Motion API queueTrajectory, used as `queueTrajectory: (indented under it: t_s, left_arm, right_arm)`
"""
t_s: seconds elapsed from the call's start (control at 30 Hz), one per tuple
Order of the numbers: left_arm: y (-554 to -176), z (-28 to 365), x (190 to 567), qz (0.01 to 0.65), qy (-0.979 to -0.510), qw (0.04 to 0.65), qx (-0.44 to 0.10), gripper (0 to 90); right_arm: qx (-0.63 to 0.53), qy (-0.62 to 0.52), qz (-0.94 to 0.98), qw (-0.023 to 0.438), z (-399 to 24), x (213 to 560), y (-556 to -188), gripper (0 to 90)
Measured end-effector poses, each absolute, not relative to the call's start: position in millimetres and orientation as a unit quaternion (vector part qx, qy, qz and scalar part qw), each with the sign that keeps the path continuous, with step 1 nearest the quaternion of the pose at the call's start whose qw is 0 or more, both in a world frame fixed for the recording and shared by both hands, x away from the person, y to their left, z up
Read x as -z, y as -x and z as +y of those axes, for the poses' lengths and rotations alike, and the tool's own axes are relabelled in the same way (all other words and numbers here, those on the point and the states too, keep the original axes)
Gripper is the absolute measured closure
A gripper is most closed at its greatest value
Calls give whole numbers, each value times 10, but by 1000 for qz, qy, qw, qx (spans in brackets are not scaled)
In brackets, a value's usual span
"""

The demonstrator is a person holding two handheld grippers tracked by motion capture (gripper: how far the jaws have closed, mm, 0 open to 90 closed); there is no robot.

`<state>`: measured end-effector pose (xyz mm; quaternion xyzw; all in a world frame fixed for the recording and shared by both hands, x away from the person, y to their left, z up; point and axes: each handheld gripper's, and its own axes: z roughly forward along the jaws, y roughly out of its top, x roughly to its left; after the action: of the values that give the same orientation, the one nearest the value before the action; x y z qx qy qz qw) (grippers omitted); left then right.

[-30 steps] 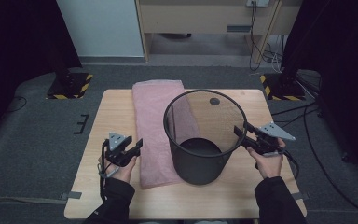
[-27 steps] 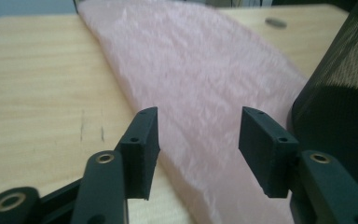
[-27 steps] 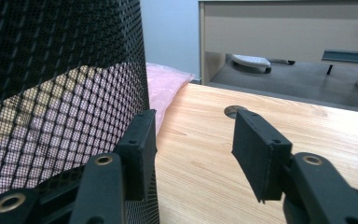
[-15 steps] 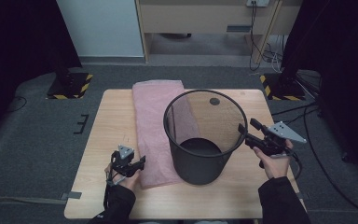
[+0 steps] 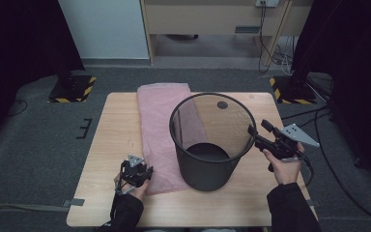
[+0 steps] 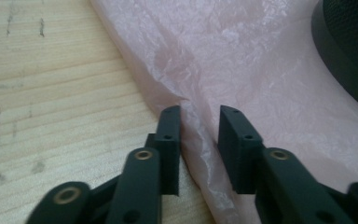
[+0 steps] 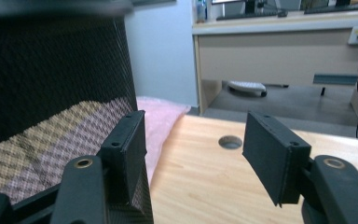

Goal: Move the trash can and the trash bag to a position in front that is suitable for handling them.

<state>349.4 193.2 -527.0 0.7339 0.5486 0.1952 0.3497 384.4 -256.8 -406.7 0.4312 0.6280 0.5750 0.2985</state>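
Note:
A pink plastic bag (image 5: pixel 159 121) lies flat along the wooden table (image 5: pixel 111 130). A black mesh basket (image 5: pixel 207 164) stands upright on its right part. My left gripper (image 5: pixel 144 175) points down at the bag's near left edge. In the left gripper view, my left gripper (image 6: pixel 199 114) has just been closing; a raised fold of the bag (image 6: pixel 242 60) runs between the jaws, with a gap still showing. My right gripper (image 5: pixel 257 126) hovers by the basket's right rim. It has just been opening, and my right gripper (image 7: pixel 196 116) has nothing between its jaws, the left one beside the mesh wall (image 7: pixel 51 70).
A round cable hole (image 5: pixel 222 105) sits in the table behind the basket. Yellow-and-black striped stand bases (image 5: pixel 72 87) (image 5: pixel 290 89) rest on the floor beyond both far corners. Cables (image 5: pixel 328 125) trail on the floor to the right. A wooden desk (image 5: pixel 212 19) stands at the back.
My left gripper has dropped and come nearer, down to the bag's near left edge, and its jaws have narrowed around a fold. The right gripper stayed by the rim, jaws slightly wider.

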Motion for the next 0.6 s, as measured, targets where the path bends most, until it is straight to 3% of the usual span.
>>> queueTrajectory:
  t_s: [0.23, 0.6]
  left_arm:
    - [-3489, 1919, 5267, 539, -744, 349, -187, 895]
    - [-3404, 1924, 4620, 457, -765, 381, -246, 900]
  right_arm:
    - [-564, -441, 634, 292, -2582, 4177, -3870, 384]
    - [-549, -444, 644, 294, -2613, 4291, -3883, 390]
